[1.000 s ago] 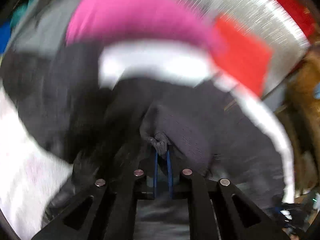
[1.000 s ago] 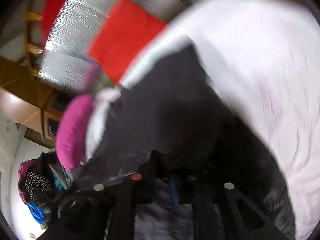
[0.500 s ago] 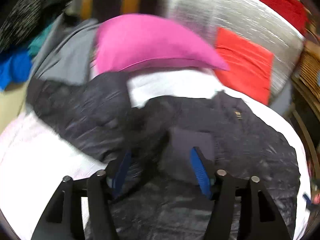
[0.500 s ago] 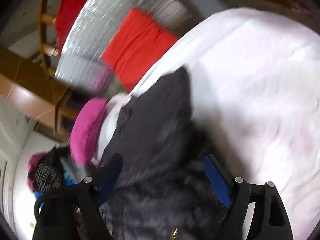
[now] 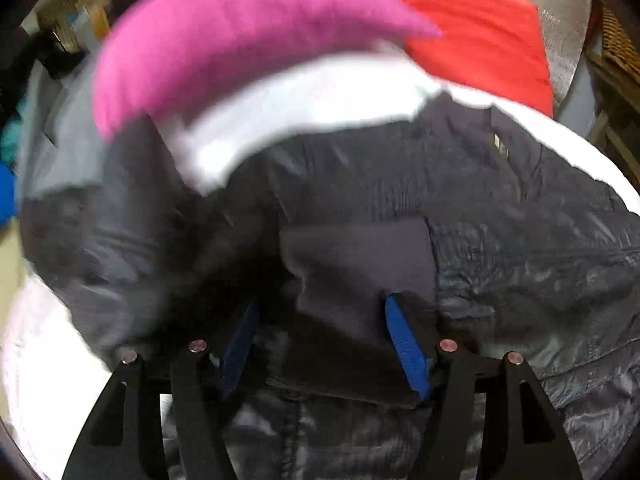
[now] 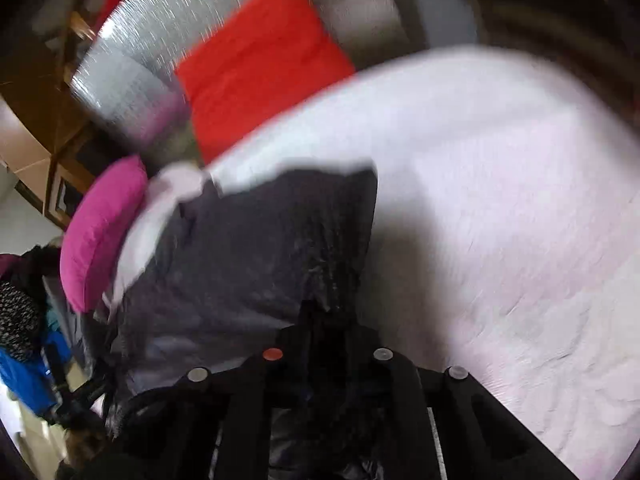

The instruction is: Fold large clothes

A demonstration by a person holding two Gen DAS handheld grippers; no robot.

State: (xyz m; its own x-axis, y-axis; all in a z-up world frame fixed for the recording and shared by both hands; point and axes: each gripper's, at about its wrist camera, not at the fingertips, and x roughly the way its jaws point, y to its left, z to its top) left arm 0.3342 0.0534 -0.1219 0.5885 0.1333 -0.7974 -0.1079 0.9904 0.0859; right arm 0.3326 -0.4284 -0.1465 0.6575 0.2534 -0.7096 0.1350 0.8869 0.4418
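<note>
Change since half a second ago: right gripper (image 6: 320, 320) has gone from wide-spread blue pads to fingers drawn close together over dark fabric; left gripper (image 5: 324, 336) remains spread as before, and its view has slid closer to the pillows.
Left gripper: jaws apart, blue pads (image 5: 406, 350) showing on both sides; a dark knit cuff or hem panel (image 5: 360, 264) of the garment lies between them, touching the right pad. No pinch visible.
Right gripper: fingers pressed near each other with a ridge of the jacket rising right at their tips; the pads themselves are lost in shadow and blur, so whether cloth is actually clamped I cannot tell.
Jacket (image 5: 500, 216): large, dark grey, shiny quilted shell. Lies spread across the near-to-middle part of the bed, directly under and ahead of both grippers. Small light tag near its far edge in the left wrist view.
Bed sheet (image 6: 500, 184): white to pale pink, bare to the right of the jacket.
Pink pillow (image 5: 240, 40): far-left, beyond the jacket, motion-blurred.
Red pillow (image 5: 480, 36): far-right, beside the pink one, against a silvery headboard (image 6: 168, 40).
Far left edge: heap of blue and dark clothes (image 6: 20, 344), off the bed.
</note>
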